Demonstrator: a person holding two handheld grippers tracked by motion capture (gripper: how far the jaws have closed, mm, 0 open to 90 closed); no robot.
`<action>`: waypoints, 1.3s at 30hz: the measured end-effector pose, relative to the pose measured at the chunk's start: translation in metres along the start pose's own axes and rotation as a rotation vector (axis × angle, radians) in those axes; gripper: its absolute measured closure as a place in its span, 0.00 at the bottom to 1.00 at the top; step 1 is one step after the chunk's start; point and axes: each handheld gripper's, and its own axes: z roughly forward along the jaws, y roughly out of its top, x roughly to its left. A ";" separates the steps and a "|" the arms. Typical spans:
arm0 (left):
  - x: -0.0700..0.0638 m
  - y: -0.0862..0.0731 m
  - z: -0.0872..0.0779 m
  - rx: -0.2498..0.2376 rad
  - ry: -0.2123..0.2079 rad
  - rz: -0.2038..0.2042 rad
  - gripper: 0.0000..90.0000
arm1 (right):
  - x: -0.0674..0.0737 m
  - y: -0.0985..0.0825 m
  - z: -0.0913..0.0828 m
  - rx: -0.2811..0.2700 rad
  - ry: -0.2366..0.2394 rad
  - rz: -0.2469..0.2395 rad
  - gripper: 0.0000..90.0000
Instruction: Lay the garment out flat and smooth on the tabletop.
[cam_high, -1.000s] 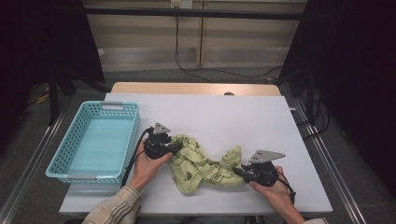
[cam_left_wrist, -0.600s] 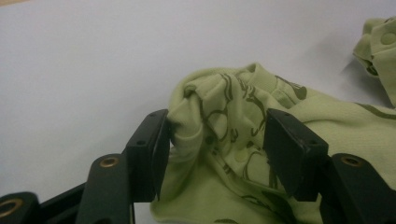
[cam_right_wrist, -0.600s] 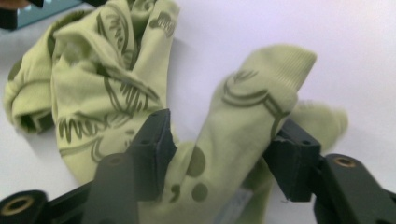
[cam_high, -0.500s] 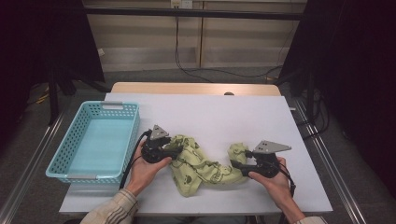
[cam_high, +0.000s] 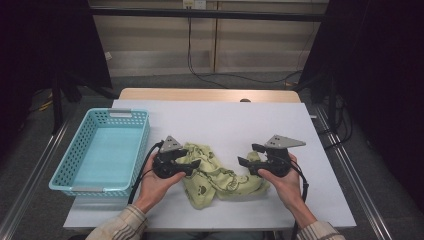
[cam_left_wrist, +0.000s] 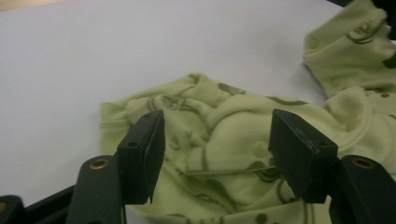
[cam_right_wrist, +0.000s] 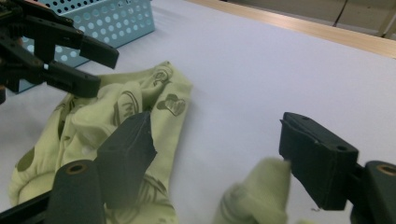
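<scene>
While fingers gape, garment (cam_high: 215, 175) lies between grippers.

One yellow-green printed garment (cam_high: 220, 175) lies crumpled near the front edge of the tabletop (cam_high: 240, 120). One turquoise perforated basket (cam_high: 80, 175) sits at the left edge. Two tongs: the left tongs (cam_high: 192, 163) and the right tongs (cam_high: 247, 156).
</scene>
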 end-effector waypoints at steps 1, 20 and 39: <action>-0.002 0.000 0.001 0.006 -0.010 0.014 0.41 | 0.001 0.002 0.004 0.001 0.008 0.004 0.27; -0.020 -0.026 0.024 0.190 -0.081 0.119 1.00 | 0.015 0.019 0.068 0.109 0.075 -0.004 0.49; -0.011 -0.030 0.018 0.213 -0.084 0.089 1.00 | 0.021 0.009 0.111 0.290 0.128 -0.052 0.57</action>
